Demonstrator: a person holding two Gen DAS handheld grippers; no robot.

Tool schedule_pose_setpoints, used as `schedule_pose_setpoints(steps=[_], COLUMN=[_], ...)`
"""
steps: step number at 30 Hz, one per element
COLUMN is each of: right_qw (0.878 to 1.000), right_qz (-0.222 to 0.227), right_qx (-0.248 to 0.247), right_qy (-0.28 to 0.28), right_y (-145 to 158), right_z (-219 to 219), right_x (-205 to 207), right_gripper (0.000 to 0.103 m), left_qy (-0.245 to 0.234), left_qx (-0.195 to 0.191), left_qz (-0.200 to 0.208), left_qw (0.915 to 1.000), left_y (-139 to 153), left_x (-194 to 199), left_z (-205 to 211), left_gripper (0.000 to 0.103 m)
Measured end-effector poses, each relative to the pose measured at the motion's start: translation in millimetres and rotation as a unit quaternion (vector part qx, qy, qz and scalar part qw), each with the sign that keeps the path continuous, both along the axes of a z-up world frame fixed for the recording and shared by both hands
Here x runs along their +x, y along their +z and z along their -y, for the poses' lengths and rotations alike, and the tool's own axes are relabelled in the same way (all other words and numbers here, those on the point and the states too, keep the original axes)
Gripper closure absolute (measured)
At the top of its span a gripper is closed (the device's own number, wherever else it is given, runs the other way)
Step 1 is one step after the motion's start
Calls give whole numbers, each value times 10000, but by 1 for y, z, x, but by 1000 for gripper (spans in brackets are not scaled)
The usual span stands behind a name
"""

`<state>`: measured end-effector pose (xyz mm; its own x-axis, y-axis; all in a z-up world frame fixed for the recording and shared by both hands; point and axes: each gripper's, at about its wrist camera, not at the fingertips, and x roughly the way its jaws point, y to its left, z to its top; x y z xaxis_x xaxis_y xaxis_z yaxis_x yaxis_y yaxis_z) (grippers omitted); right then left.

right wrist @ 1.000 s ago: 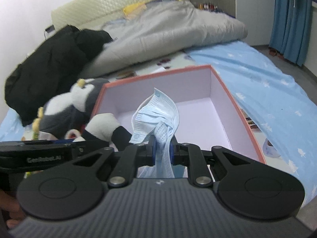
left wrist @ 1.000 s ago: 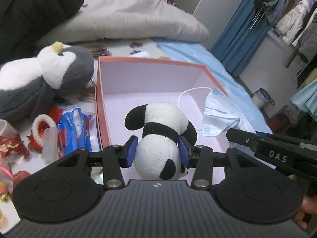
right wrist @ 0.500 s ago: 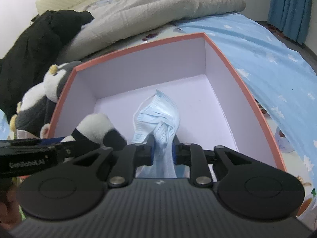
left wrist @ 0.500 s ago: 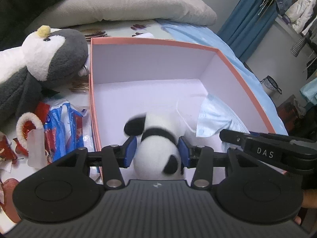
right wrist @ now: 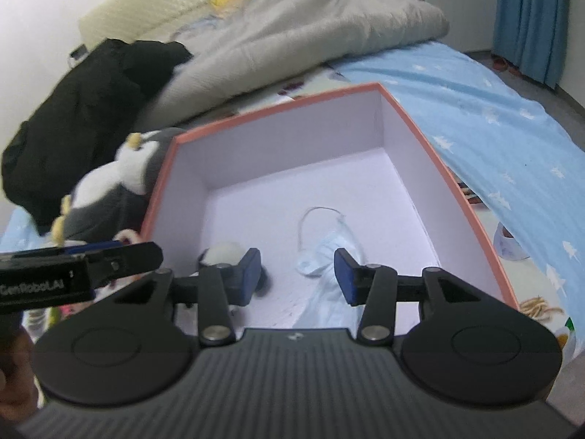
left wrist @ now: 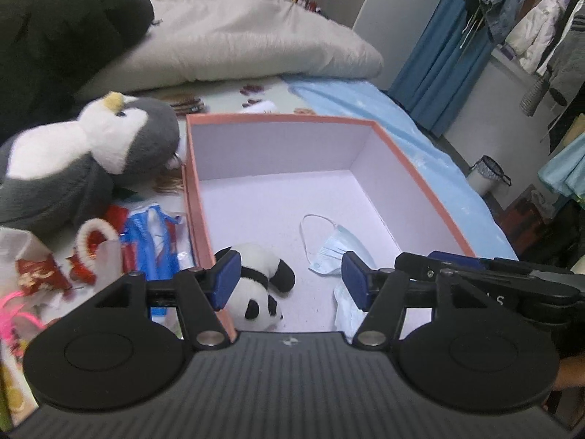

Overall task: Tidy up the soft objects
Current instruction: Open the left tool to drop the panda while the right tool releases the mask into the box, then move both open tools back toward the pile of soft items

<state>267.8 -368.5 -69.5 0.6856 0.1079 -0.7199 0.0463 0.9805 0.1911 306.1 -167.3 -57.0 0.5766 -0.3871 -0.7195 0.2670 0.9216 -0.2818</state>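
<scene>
Left gripper [left wrist: 290,278]: jaws opening, blue pads spread wide, nothing pinched; 1 panda plush [left wrist: 259,289] lies loose below, nearer the left pad, on the floor of the box [left wrist: 278,119].
Right gripper [right wrist: 297,272]: jaws opening, pads apart and clear of the face mask [right wrist: 325,285], which lies under and between them on the box floor.

Container: 1 square cardboard box, salmon-pink outside and rim, pale lilac smooth interior, open top, standing on the bed. Contents: 2 items, panda at the near left corner, mask at the near right, apart from each other.

Panda plush: small, fuzzy, white with black band, ears and limbs, lying on its side.
Face mask: pleated light-blue fabric, crumpled, 1 white ear loop curling toward the box centre.

Surroundings, left of box: 1 large penguin plush [left wrist: 84,153], grey and white fleece, yellow tuft, lying beside the left wall; blue-and-white plastic packet [left wrist: 155,230]; red and white trinkets, blurred.
Behind: 1 grey quilt [left wrist: 234,44], bulky and bunched; 1 black garment [left wrist: 55,44], heaped.
Right: light-blue sheet [right wrist: 493,109] with white motifs; blue curtain [left wrist: 442,58].
</scene>
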Motion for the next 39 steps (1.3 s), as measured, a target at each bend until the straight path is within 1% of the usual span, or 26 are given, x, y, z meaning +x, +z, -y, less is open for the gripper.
schedule_pose_setpoints(steps=[6, 10, 16, 24, 27, 34, 35, 37, 38, 39], right_qw=[9997, 9991, 9978, 9951, 9941, 9914, 9910, 9870, 9858, 9858], right_qz=[240, 418, 650, 945, 1007, 1117, 1132, 1239, 1263, 1247], right_qx=[30, 40, 44, -5, 47, 65, -34, -481, -584, -554], right_qy=[45, 86, 143, 292, 405, 676, 714, 904, 942, 975], right_y=[23, 38, 53, 69, 72, 70, 70, 69, 69, 68], right_z=[-17, -28, -40, -58, -67, -90, -94, -106, -110, -112], right_x=[-39, -66, -104, -152, -165, -194, -197, -206, -210, -213], right_gripper=[56, 55, 55, 55, 55, 55, 55, 55, 55, 55], left_qy=[66, 128, 159, 264, 374, 717, 774, 875, 929, 964], left_qx=[-43, -77, -161, -214, -193, -143, -135, -62, 27, 73], left_qz=[262, 534, 727, 955, 1040, 1068, 1056, 1076, 1078, 1074], left_qw=[9996, 9985, 9971, 9948, 9937, 9916, 9913, 9903, 9898, 9895], left_y=[30, 53, 69, 79, 81, 77, 75, 70, 68, 65], left_x=[-50, -87, -133, -184, -201, -243, -249, -259, -265, -269], left_z=[-18, -31, -45, -67, -76, -103, -106, -112, -114, -118], left_gripper=[36, 36, 36, 36, 36, 36, 36, 36, 36, 36])
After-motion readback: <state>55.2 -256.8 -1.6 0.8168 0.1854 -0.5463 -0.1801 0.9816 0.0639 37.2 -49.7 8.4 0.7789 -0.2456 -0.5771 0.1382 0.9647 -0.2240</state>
